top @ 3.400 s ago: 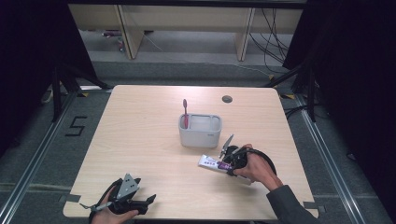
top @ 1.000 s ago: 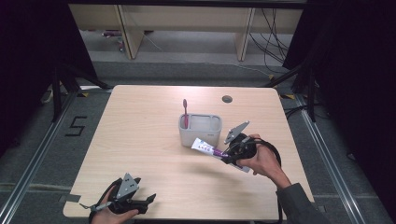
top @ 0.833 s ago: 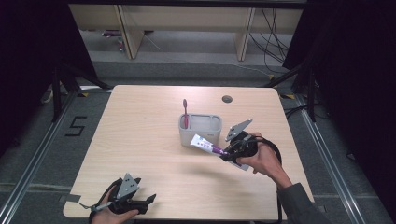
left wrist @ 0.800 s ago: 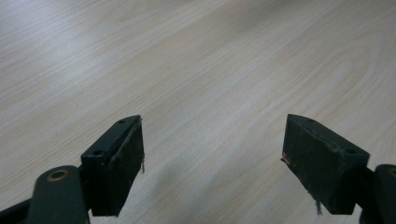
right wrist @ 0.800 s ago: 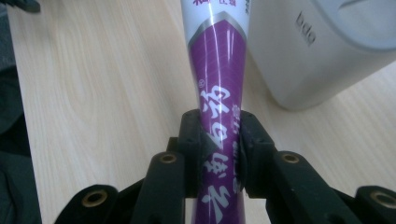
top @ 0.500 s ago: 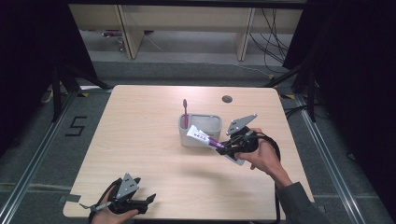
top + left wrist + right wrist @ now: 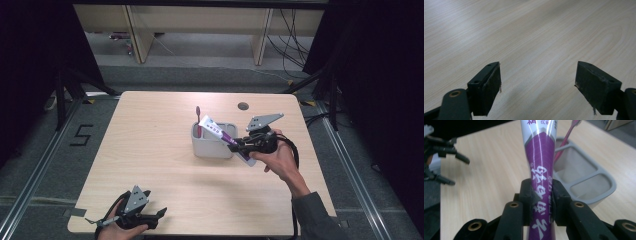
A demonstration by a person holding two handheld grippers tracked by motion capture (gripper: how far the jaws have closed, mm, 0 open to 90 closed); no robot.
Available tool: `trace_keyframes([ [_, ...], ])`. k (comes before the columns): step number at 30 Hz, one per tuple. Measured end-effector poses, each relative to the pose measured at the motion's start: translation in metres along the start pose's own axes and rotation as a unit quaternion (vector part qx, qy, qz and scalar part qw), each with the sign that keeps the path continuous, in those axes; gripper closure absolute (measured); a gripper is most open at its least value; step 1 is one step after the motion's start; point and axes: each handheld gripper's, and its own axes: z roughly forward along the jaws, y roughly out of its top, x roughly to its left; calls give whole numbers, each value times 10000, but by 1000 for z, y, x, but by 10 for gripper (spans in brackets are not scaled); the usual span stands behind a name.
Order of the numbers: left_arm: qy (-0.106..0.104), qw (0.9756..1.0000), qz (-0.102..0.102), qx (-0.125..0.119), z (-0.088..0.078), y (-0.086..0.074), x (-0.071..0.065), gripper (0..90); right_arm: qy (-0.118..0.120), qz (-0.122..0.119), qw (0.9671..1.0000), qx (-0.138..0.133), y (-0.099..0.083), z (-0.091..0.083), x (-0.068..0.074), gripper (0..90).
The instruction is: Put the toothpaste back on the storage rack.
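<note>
The right tool [image 7: 239, 145] was clamped on a purple-and-white plastic toothpaste tube [image 7: 218, 131], its long axis slanting up-left over the grey 2-compartment plastic holder [image 7: 210, 146]. The left tool [image 7: 537, 85], apart, rested far off.

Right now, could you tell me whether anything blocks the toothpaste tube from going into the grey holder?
Nothing visible does. The right gripper holds the toothpaste tube above the grey holder; only the pink toothbrush stands in one end compartment, and the others look open.

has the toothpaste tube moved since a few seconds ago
Yes. The toothpaste tube, clamped in the right gripper, has left the table and risen toward the grey holder, its end now above it.
</note>
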Motion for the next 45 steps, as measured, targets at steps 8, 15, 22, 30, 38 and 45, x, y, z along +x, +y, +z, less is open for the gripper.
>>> trace_keyframes([
  [8, -14, 10000, -2, 2, 0, 0, 0, 201, -161, 383, 9968, -682, 9, 2, -16, 743],
  [15, 29, 9999, 58, 82, -1, 1, 0, 201, -274, 530, 9931, -1010, 16, 9, -25, 743],
  [22, -13, 10000, -4, 41, -1, 1, -1, 201, -323, 734, 9885, -1280, 26, 20, -28, 743],
  [30, -20, 10000, 14, 48, -1, 1, -1, 201, -385, 793, 9856, -1441, 35, 31, -30, 744],
  [38, -54, 10000, 2, -43, 0, 0, -1, 202, -501, 764, 9817, -1669, 42, 45, -36, 744],
  [45, -67, 10000, 6, -42, 0, 0, -2, 202, -575, 895, 9789, -1742, 42, 56, -38, 743],
])
